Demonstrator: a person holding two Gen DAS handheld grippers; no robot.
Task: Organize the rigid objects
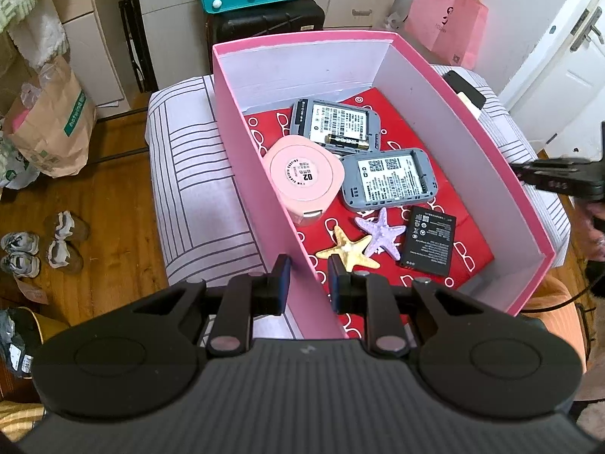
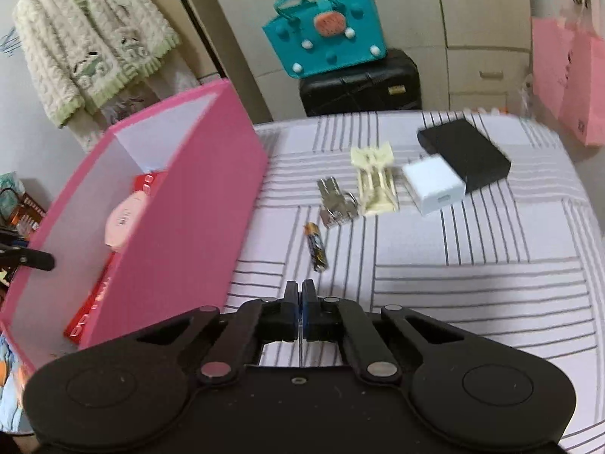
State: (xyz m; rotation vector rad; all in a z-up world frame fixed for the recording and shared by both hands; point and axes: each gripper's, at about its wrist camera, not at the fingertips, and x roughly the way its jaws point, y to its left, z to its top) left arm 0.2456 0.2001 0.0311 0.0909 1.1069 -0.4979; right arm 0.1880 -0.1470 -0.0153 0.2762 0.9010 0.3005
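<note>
1. The left gripper (image 1: 309, 283) holds the near left wall of the pink box (image 1: 264, 174); one finger is outside the wall and one is inside, and both pads press on it.
2. The box stands on a striped cloth (image 1: 196, 196), and its floor is red with white marks.
3. Inside, at the far side, lie two grey devices (image 1: 334, 125) (image 1: 387, 178); a small battery (image 1: 346, 140) rests on the farther one.
4. A pink round case (image 1: 304, 178) sits against the left wall.
5. Nearer lie a yellow starfish (image 1: 346, 251), a purple starfish (image 1: 380, 232) touching it, and a flat black battery (image 1: 429, 240) at the right.
</note>
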